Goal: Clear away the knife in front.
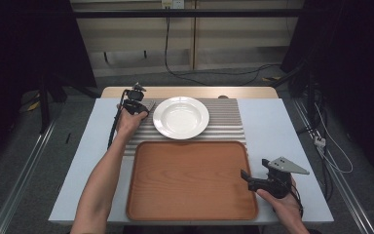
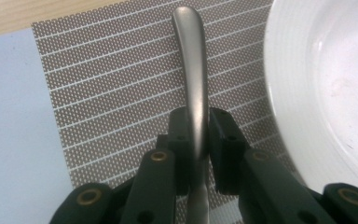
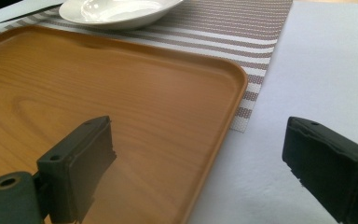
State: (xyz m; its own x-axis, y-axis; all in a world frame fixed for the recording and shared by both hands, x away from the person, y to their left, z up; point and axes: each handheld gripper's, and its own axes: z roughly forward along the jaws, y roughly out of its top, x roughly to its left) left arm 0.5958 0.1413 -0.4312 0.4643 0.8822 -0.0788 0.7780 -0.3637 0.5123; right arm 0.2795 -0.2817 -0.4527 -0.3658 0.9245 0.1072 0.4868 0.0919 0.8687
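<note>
My left gripper [image 2: 198, 126] is shut on the handle of a metal piece of cutlery [image 2: 193, 56]; the handle runs out past the jaws over the striped placemat [image 2: 112, 93]. In the high view this gripper [image 1: 137, 105] sits just left of the empty white plate [image 1: 181, 117], whose rim [image 2: 326, 70] lies close on the right in the left gripper view. My right gripper [image 1: 246, 175] rests at the right edge of the empty wooden tray [image 1: 190, 180]. Its jaws [image 3: 200, 154] stand wide open, one over the tray [image 3: 98, 84], one over the table.
The placemat [image 1: 224, 117] lies across the back of the pale blue table [image 1: 282, 126], under the plate and the tray's far edge. In the right gripper view the plate [image 3: 116, 11] is far off beyond the tray. Dark stands and cables surround the table.
</note>
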